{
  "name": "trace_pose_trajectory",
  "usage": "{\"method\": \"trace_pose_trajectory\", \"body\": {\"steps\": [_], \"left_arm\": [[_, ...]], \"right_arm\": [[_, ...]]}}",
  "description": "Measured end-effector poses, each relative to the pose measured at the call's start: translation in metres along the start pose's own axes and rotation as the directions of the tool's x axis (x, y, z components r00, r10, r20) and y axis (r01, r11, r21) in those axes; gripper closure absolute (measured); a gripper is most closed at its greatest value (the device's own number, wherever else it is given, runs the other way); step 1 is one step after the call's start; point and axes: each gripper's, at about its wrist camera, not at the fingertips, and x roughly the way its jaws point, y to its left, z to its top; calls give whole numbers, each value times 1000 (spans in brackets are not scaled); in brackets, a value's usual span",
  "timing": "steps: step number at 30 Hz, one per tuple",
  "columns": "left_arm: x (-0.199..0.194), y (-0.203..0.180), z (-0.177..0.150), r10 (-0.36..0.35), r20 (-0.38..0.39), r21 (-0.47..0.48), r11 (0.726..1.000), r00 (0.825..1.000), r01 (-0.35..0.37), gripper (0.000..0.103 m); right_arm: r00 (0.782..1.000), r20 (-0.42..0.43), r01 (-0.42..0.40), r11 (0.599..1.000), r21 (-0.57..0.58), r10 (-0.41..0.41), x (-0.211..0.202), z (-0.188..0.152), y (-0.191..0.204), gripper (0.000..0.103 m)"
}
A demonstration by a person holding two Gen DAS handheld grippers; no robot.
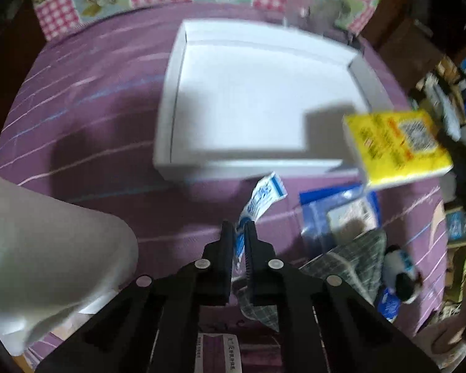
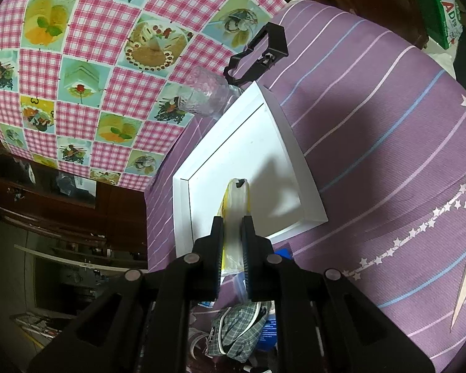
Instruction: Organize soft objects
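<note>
A white shallow tray [image 1: 167,99] lies on the purple striped cloth, its inside bare; it also shows in the right wrist view [image 2: 295,155]. My left gripper [image 1: 239,228] is shut on a thin blue-and-white packet [image 1: 265,194], held just short of the tray's near rim. My right gripper [image 2: 232,222] is shut on a yellow tissue pack [image 2: 236,205], held over the tray's near corner. In the left wrist view the yellow pack [image 1: 397,146] hangs at the tray's right edge.
A blue plastic pouch [image 1: 335,214], a checked cloth pouch [image 1: 354,264] and a black-and-white plush toy [image 1: 400,276] lie near the tray. A clear textured glass [image 2: 202,93] and a black clip [image 2: 261,52] sit beyond it. Pale fabric [image 1: 46,248] fills the lower left.
</note>
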Motion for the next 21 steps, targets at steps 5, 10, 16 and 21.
{"method": "trace_pose_trajectory", "body": {"steps": [5, 10, 16, 21], "left_arm": [[-31, 2, 2, -63, 121, -21, 998, 991, 66, 100], [-21, 0, 5, 31, 133, -7, 1000, 991, -30, 87], [21, 6, 4, 19, -27, -8, 1000, 999, -19, 52], [34, 3, 5, 11, -78, -65, 998, 997, -16, 45]], "right_arm": [[1000, 18, -15, 1000, 2, 15, -4, 0, -1, 90], [999, 22, -24, 1000, 13, 24, -4, 2, -4, 90], [999, 21, -25, 1000, 14, 25, -5, 1, -3, 90], [999, 24, -30, 999, 13, 29, -6, 2, -3, 90]]}}
